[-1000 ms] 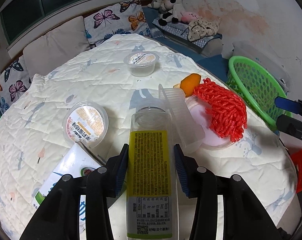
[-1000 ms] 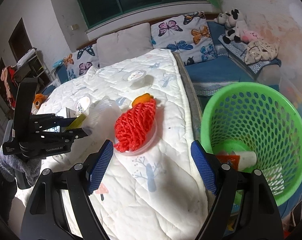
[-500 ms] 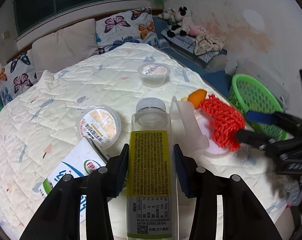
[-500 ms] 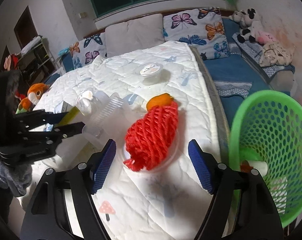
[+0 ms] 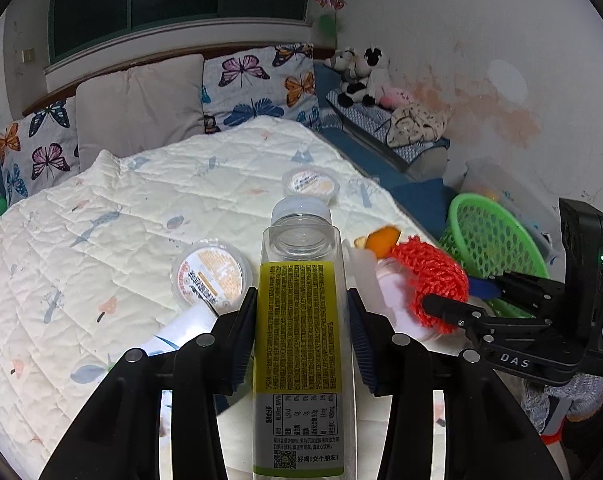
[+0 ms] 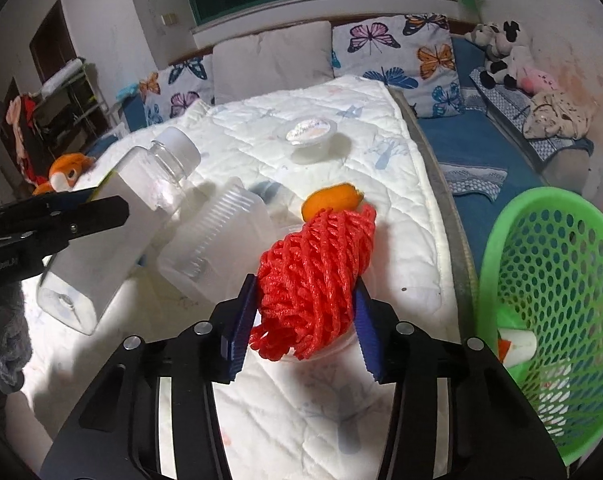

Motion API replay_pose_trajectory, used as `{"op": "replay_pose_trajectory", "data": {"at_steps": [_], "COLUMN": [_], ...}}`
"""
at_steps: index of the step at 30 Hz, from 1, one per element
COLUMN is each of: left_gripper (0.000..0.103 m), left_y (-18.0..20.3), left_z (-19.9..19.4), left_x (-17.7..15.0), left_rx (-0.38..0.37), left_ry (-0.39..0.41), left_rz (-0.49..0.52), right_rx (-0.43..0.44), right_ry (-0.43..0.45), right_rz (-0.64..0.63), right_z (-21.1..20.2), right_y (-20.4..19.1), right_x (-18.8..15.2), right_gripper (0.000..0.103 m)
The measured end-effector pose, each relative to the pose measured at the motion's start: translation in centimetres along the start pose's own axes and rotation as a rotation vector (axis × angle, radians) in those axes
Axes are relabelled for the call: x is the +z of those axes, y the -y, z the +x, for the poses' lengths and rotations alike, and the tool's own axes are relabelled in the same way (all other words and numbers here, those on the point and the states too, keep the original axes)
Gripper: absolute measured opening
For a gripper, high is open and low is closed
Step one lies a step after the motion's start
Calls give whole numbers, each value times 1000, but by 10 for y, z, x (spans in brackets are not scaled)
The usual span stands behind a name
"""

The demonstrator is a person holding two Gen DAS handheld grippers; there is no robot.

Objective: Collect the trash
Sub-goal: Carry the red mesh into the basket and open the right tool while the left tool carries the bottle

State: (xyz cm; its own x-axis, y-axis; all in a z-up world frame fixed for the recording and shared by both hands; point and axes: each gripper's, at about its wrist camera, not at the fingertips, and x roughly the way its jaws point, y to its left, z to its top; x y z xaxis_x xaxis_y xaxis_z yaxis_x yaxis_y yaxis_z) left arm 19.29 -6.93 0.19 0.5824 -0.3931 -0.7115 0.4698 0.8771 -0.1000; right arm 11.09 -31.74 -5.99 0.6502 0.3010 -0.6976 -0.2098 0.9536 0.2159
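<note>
My left gripper (image 5: 301,300) is shut on a clear bottle (image 5: 297,320) with a yellow label and holds it above the bed. The same bottle (image 6: 141,200) shows tilted at the left of the right wrist view. A red foam net (image 6: 317,256) lies on a clear plastic dish by the bed's edge, with an orange peel (image 6: 332,199) behind it. My right gripper (image 6: 305,292) is closing its jaws on the net, and both blue pads touch its sides. In the left wrist view the right gripper (image 5: 453,294) reaches the net (image 5: 433,276) from the right.
A green mesh basket (image 6: 486,256) stands on the floor right of the bed with a cup and scraps inside. On the quilt lie a ribbed clear container (image 6: 221,240), two sealed round cups (image 5: 211,276) (image 5: 311,184) and a white carton (image 5: 181,328). Pillows line the headboard.
My right gripper moved left from the basket to the red net and narrowed its jaws around it. My left gripper rose with the bottle, so the bed looks farther below.
</note>
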Motion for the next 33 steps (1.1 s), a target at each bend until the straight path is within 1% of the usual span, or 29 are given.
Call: {"op": "replay_pose_trajectory", "data": {"at_steps": [8, 13, 19, 22, 30, 33], "left_gripper": [42, 42, 42, 42, 42, 42], "left_y": [10, 27, 58, 78, 137, 158], "left_z": [-24, -37, -36, -31, -4, 8], "left_x": [8, 15, 24, 28, 42, 47], "left_rx": [-7, -38, -88, -121, -194, -211], "left_ry": [44, 73, 83, 80, 55, 45], "left_rz": [-4, 13, 45, 63, 123, 150], "right_rx": [68, 66, -8, -64, -186, -216], "right_ry": [53, 88, 104, 101, 81, 71], "right_rz": [40, 50, 82, 103, 167, 202], "right_z": [-38, -64, -84, -91, -100, -102], "right_y": [5, 12, 39, 59, 116, 138], "right_x": [-3, -8, -21, -29, -48, -55], "right_gripper": [45, 45, 45, 45, 47, 47]}}
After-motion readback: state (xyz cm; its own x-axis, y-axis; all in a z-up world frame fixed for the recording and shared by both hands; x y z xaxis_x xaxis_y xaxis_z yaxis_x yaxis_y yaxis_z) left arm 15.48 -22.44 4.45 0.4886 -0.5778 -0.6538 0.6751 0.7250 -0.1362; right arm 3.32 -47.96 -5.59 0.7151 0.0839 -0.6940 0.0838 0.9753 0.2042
